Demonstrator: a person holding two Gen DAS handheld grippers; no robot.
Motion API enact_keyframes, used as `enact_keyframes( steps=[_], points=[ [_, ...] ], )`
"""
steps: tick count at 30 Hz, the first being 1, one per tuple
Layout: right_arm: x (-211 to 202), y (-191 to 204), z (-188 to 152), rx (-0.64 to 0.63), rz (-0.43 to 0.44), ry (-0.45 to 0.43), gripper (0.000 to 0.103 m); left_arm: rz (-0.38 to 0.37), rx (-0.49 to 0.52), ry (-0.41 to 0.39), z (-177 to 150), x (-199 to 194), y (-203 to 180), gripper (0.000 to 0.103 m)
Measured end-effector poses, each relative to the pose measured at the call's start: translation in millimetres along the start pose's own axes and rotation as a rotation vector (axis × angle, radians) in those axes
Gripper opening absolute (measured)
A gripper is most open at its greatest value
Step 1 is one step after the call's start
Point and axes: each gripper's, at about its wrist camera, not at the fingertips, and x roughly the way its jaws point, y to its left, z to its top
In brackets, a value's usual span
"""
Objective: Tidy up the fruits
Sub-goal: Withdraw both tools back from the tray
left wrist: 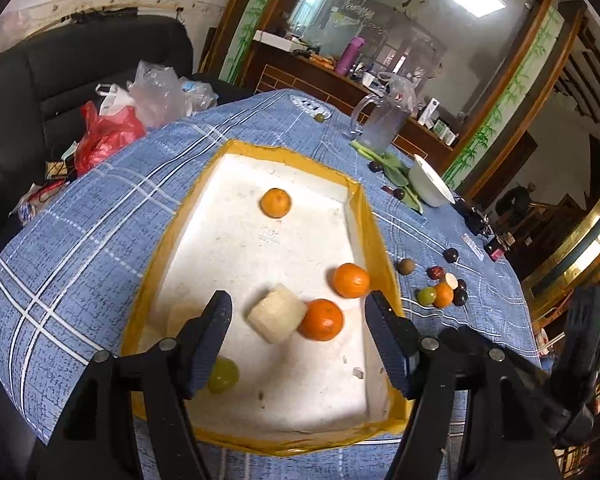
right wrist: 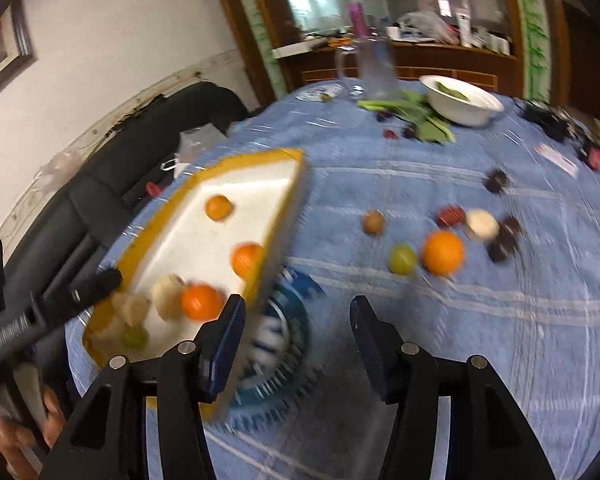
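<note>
A white foam tray point(left wrist: 260, 248) with a yellow taped rim is seen lying on the bench point(left wrist: 100, 216), which is covered by a blue checked cloth. The left tool point(left wrist: 300, 320) is held above the near end of the tray with its jaws spread apart and nothing gripped between them. Just beyond its fingertips a pale cut chunk point(left wrist: 277, 313) is seen on the tray floor, touched on its right by an orange point(left wrist: 321, 319). A second orange point(left wrist: 351, 280) lies near the right wall of the tray, and a third point(left wrist: 275, 202) farther back, well apart from the others. A green grape point(left wrist: 222, 374) is partly hidden behind the left finger.

The right tool point(right wrist: 298, 330) is held over the cloth just beside the tray's right wall, its jaws also parted and empty; this view is blurred. On the bare cloth to the right of the tray a cluster of loose fruit is gathered: an orange point(right wrist: 443, 253), a green grape point(right wrist: 401, 259), a brown round fruit point(right wrist: 373, 222), a red fruit point(right wrist: 450, 216), a pale round piece point(right wrist: 481, 224) and several dark fruits point(right wrist: 504, 240).

Farther back, a white bowl point(right wrist: 464, 100), green leaves point(right wrist: 412, 110) and a clear jug point(right wrist: 374, 68) are seen. A hand point(right wrist: 20, 432) holding the left tool's grip is visible at the lower left of the right view.
</note>
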Motion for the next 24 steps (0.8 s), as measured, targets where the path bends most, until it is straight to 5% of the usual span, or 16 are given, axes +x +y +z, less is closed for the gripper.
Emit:
enact_keyframes(
  steps=[15, 22, 24],
  points=[
    [-122.1, -90.4, -42.8, 0.1, -0.182, -0.18, 0.067, -0.145, 0.249, 0.079, -31.8, 3.5, -145.9, 0.069],
    [-194.3, -118.9, -39.0, 0.121, -0.247, -0.285, 0.067, -0.256, 0.344, 0.018, -26.6, -47.2, -204.9, 0.07],
    [-219.4, -122.8, -29.2, 0.11, -0.262, -0.324, 0.067, -0.294, 0.36, -0.019, -22.0, -67.3, -217.8, 0.082]
  ],
)
